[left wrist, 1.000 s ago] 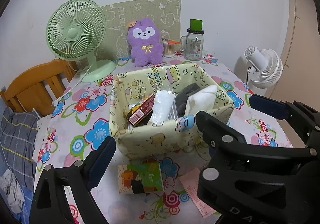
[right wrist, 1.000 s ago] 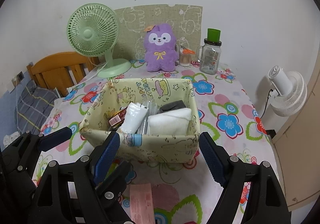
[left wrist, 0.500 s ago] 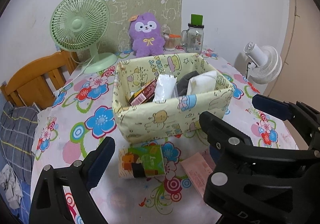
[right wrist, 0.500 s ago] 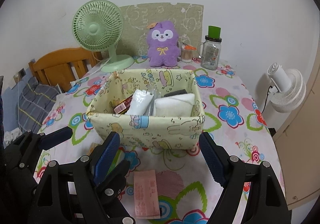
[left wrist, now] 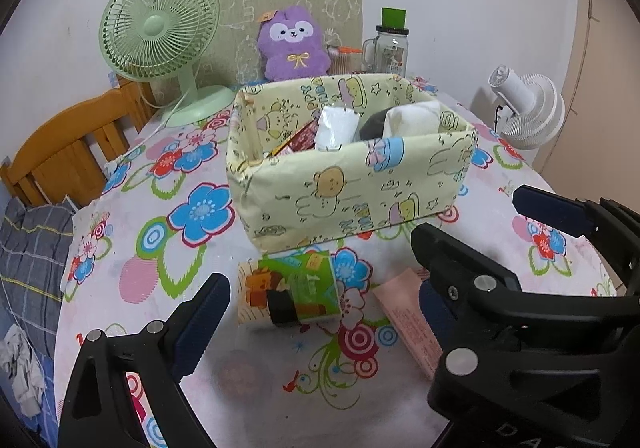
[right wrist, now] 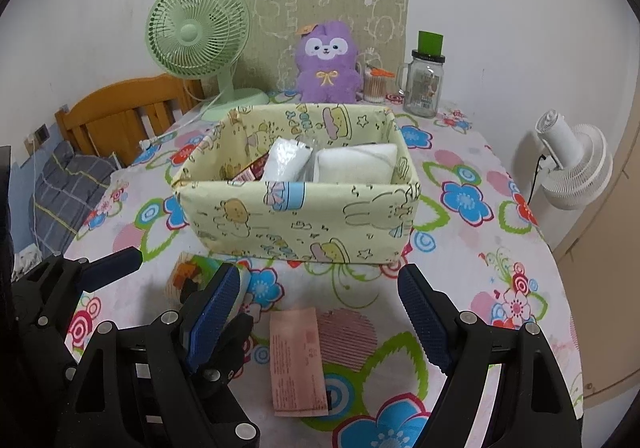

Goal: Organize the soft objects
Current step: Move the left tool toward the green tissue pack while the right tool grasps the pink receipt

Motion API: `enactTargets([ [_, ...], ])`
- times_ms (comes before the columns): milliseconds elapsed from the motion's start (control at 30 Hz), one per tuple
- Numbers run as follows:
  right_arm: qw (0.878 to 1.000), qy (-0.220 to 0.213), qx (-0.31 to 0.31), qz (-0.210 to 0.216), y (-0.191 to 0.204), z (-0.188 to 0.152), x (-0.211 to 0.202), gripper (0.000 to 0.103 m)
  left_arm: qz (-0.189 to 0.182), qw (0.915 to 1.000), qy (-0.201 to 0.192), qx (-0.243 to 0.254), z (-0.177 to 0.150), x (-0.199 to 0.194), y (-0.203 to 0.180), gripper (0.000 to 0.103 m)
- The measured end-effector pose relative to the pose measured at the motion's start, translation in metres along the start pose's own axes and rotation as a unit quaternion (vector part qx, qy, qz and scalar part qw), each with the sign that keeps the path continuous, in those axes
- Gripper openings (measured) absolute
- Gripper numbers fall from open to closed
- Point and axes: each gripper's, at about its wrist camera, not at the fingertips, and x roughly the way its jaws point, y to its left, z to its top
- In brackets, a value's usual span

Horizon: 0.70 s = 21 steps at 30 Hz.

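Note:
A yellow cartoon-print fabric basket [left wrist: 352,184] [right wrist: 300,216] stands mid-table and holds a white packet, a white folded cloth, a red box and something dark. In front of it a green tissue pack [left wrist: 288,292] [right wrist: 188,276] lies flat, with a pink packet [left wrist: 404,320] [right wrist: 296,364] to its right. My left gripper [left wrist: 320,296] is open, hovering with the tissue pack between its fingers, apart from it. My right gripper [right wrist: 316,288] is open just behind the pink packet, holding nothing; its left finger overlaps the left gripper's right finger. A purple plush [left wrist: 294,44] [right wrist: 328,64] sits at the back.
A green desk fan [left wrist: 160,32] stands back left, a glass mug jar with a green lid [left wrist: 388,48] back right beside a cotton-swab pot. A white fan [left wrist: 524,112] is off the table's right edge. A wooden chair [left wrist: 68,144] is at the left.
Both grippers have sunk and drawn back from the basket, which now sits higher in both views. The tissue pack and pink packet show more fully. Both grippers stay open.

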Motion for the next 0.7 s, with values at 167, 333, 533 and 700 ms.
enactTargets([
  [167,1.0,0.007,-0.006,-0.004,0.004,-0.007,0.005,0.084,-0.003,1.0,0.008,-0.001,-0.008,0.006,0.002,0.097],
  [333,1.0,0.015,-0.013,-0.004,0.009,-0.015,0.011,0.084,-0.003,0.9999,0.016,-0.001,-0.017,0.012,0.005,0.097],
  [533,0.999,0.031,-0.015,0.001,0.013,-0.026,0.022,0.084,0.0,0.9996,0.027,-0.001,-0.028,0.021,0.007,0.097],
  [700,0.999,0.044,-0.02,-0.001,0.015,-0.034,0.03,0.084,0.005,0.9995,0.032,0.001,-0.038,0.024,0.008,0.097],
])
